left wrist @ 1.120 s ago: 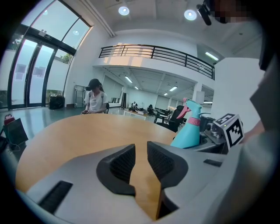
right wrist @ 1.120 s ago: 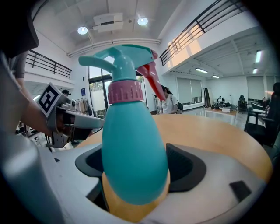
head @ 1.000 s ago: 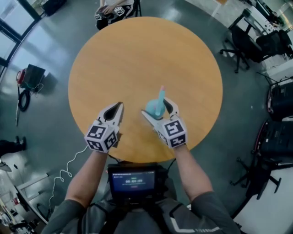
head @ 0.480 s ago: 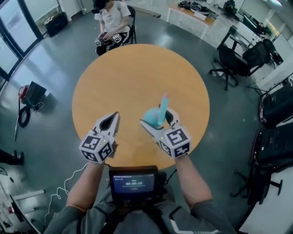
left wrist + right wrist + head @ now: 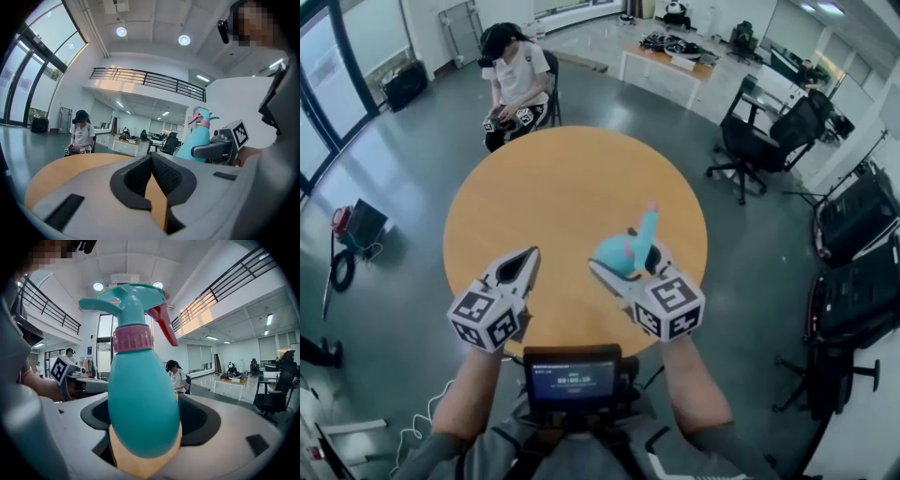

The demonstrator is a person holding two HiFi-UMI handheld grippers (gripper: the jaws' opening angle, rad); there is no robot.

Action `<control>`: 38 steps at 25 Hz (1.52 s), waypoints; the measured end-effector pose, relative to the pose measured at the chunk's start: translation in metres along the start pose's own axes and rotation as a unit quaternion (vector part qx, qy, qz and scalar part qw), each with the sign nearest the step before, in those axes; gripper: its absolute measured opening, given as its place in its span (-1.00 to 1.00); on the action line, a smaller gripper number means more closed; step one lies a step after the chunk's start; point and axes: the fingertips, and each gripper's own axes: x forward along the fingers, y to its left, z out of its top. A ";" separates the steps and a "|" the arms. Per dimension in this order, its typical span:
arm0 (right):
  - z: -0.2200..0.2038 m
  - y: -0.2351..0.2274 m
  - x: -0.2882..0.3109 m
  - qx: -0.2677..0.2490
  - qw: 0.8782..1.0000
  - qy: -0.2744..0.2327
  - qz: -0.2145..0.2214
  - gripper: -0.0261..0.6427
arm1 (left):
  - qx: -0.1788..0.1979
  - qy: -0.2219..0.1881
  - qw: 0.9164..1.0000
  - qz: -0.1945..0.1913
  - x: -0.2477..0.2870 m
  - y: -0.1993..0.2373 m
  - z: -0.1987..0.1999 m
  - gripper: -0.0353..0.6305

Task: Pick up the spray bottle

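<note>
Left gripper: jaws closed together, nothing between fingers, pointing forward, near level. Right gripper: pads pressed on both flanks of spray bottle, which stands upright between fingers. Left forearm and right forearm bare, extended forward, side by side.

Teal spray bottle upright, clamped btwn right tongs; seated person in bkgd.

spray bottle: smooth teal plastic, looked slightly matt
counter: wood-look top, was smooth and satin
floor: grey, was glossy, mirror-slick
</note>
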 end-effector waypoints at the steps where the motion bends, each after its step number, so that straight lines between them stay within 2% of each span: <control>1: 0.003 -0.001 -0.004 0.001 1.000 -0.002 -0.004 0.32 | 0.002 -0.003 1.000 -0.003 0.000 -0.003 0.003 -0.91; 10: 0.008 -0.002 -0.025 0.008 1.000 -0.009 -0.017 0.32 | 0.033 -0.011 0.999 -0.018 0.003 -0.026 0.016 -0.91; 16: 0.016 -0.006 -0.031 0.010 1.000 -0.012 -0.020 0.32 | 0.019 -0.017 1.000 -0.017 0.002 -0.026 0.018 -0.91; 38: 0.018 0.002 -0.006 0.008 1.000 -0.005 0.005 0.31 | 0.021 -0.020 1.000 -0.012 0.002 -0.011 0.030 -0.91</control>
